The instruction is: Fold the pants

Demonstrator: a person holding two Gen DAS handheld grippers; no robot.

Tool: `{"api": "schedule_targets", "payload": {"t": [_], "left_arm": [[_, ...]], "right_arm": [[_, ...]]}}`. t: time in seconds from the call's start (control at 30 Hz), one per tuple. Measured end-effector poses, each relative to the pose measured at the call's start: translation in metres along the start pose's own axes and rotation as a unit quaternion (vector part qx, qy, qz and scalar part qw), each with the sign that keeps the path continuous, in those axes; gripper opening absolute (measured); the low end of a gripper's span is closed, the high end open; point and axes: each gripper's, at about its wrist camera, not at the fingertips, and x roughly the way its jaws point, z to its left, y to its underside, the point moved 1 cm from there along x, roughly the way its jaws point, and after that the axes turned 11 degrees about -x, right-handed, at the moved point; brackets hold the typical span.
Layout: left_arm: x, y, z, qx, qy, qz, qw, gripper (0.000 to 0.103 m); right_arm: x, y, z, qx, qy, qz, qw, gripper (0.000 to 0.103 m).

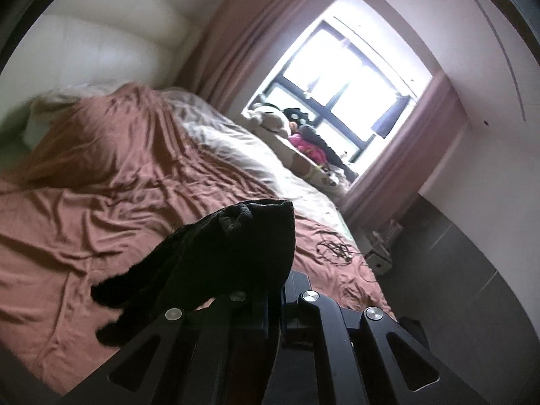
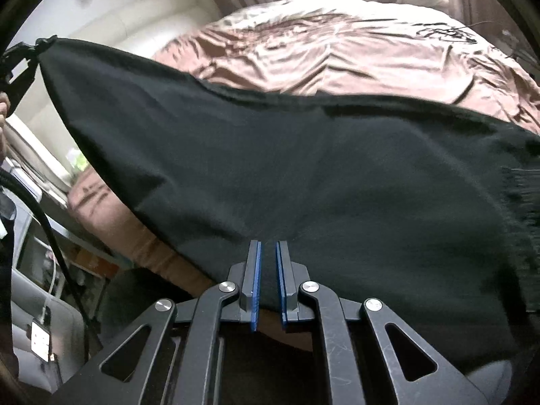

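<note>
- Right gripper [image 2: 269,253]: blue-padded black jaws pinching soft black pants [image 2: 303,175].
- Left gripper [image 1: 270,290]: clamped on a bunched pants corner.
- Pants: stretched taut above the rumpled brown bed sheet [image 2: 337,54].

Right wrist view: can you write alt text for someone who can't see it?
Black pants hang stretched above a bed with a rumpled pink sheet, the right gripper clamped on their near edge. The left gripper holds the far corner.

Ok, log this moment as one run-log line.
step: lifting pants to fold | left gripper: shut on black pants | right gripper: shut on pants edge | pants: stretched between grippers above bed
</note>
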Motion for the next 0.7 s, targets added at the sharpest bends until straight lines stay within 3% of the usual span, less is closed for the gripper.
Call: {"api": "schedule_targets", "payload": {"t": [0.1, 0.27, 0.4, 0.43, 0.7], "left_arm": [[0.003, 0.001, -0.029, 0.016, 0.009, 0.002, 0.9998, 0.004], [0.013, 0.007, -0.077, 0.046, 0.024, 0.011, 0.9986, 0.004], [0.022, 0.017, -0.107, 0.06, 0.036, 0.018, 0.9974, 0.004], [0.025, 0.02, -0.114, 0.064, 0.038, 0.02, 0.9971, 0.004], [0.049, 0.033, -0.165, 0.091, 0.045, 0.041, 0.9939, 0.004]], "right_arm": [[-0.021, 0.006, -0.011, 0.011, -0.004, -0.022, 1.0, 0.016], [-0.061, 0.025, -0.032, 0.045, -0.01, -0.061, 0.997, 0.018], [-0.09, 0.039, -0.044, 0.05, -0.008, -0.084, 0.995, 0.055], [-0.1, 0.043, -0.048, 0.049, -0.003, -0.094, 0.994, 0.06], [-0.149, 0.071, -0.074, 0.067, 0.015, -0.123, 0.99, 0.06]]}}
